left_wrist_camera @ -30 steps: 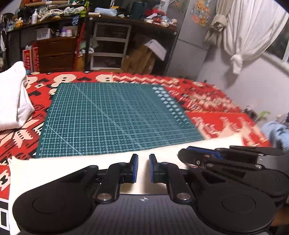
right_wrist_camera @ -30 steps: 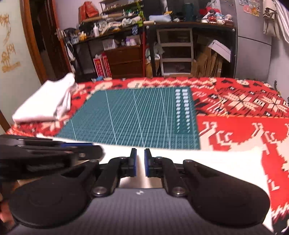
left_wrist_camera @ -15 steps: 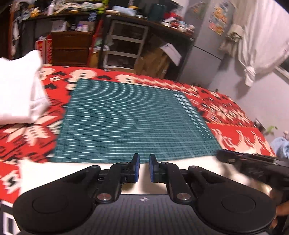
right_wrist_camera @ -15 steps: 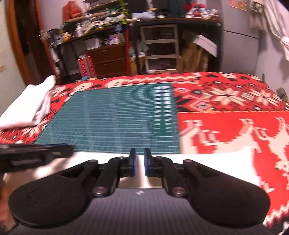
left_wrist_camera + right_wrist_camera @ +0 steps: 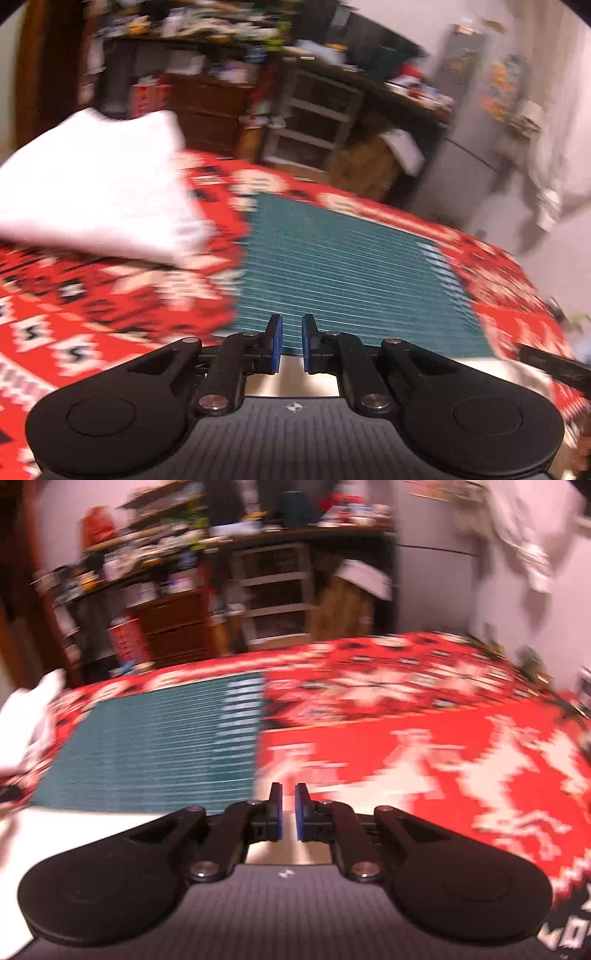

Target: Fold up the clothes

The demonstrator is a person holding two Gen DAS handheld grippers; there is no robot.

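A red patterned blanket [image 5: 424,738] covers the desk, with a green cutting mat [image 5: 343,266] laid on it. At the far left sits a folded white pile [image 5: 92,188]. The garment being worked, a white cloth [image 5: 85,830], lies flat along the near edge of the mat, running under both tools; in the left view only a pale strip [image 5: 424,363] of it shows. Both views are badly blurred. The left tongs [image 5: 289,343] and the right tongs [image 5: 286,812] are each narrowly parted, a slim gap between the blue pads, and the cloth's edge sits below them; whether either pinches fabric cannot be told. The cloth looks light, soft and limp, likely to sag and drag on the blanket, so it is best taken at its near edge or corners, both ends lifted evenly.
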